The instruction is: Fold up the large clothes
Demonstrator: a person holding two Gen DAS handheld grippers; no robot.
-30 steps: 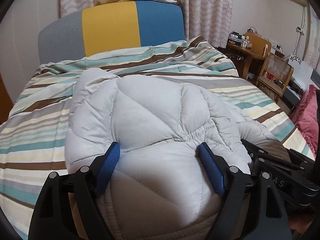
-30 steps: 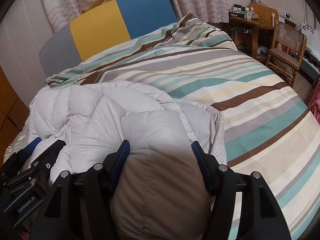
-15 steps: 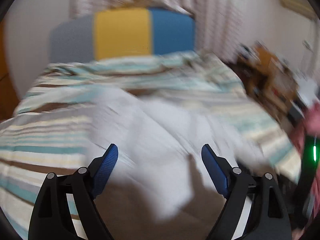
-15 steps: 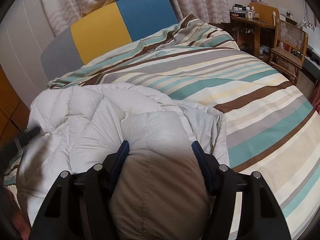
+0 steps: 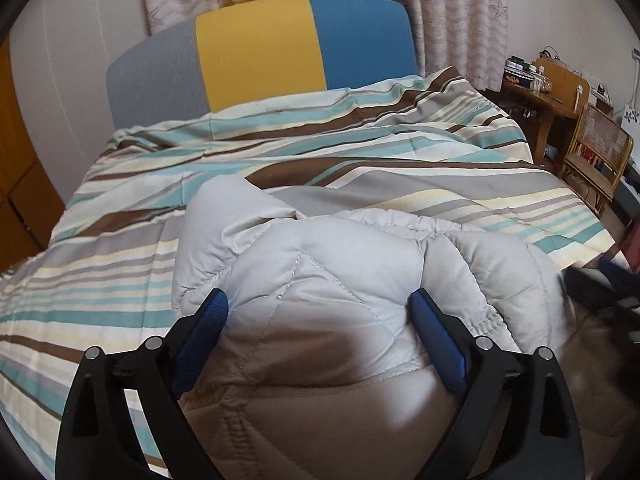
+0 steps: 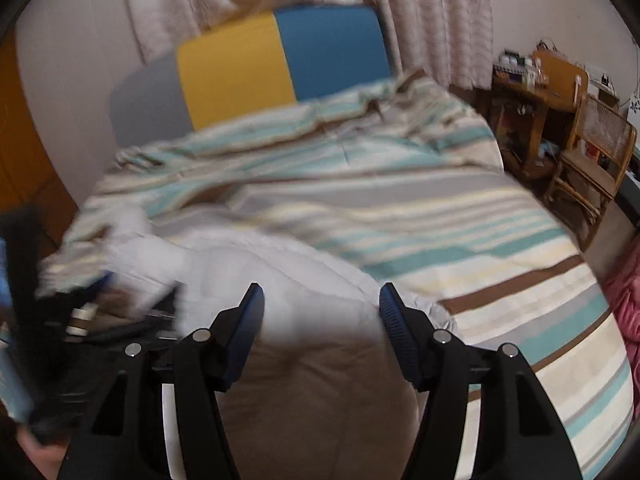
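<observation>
A pale grey quilted puffer jacket (image 5: 340, 280) lies bunched on the striped bed near the front edge. My left gripper (image 5: 318, 304) hovers over it. Its jaws are opening wide, with the jacket between the blue pads (image 5: 208, 320) but not pinched. In the right wrist view, which is blurred by motion, my right gripper (image 6: 320, 300) has a thick fold of the jacket (image 6: 312, 272) filling the gap between its fingers. Its jaws are closing on that fold. The left gripper's dark body (image 6: 80, 320) shows blurred at the left edge there.
The striped duvet (image 5: 360, 152) covers the whole bed, up to a grey, yellow and blue headboard (image 5: 260, 52). A wooden desk (image 5: 552, 92) and a rattan chair (image 5: 600, 152) stand to the right. Wooden cabinet doors (image 5: 16, 160) are on the left, and pink fabric (image 6: 624, 300) at the far right.
The left gripper let go of the bulging fold, opened wider and drew back, so the jacket now lies flatter. The right gripper rose with its fold still between the pads.
</observation>
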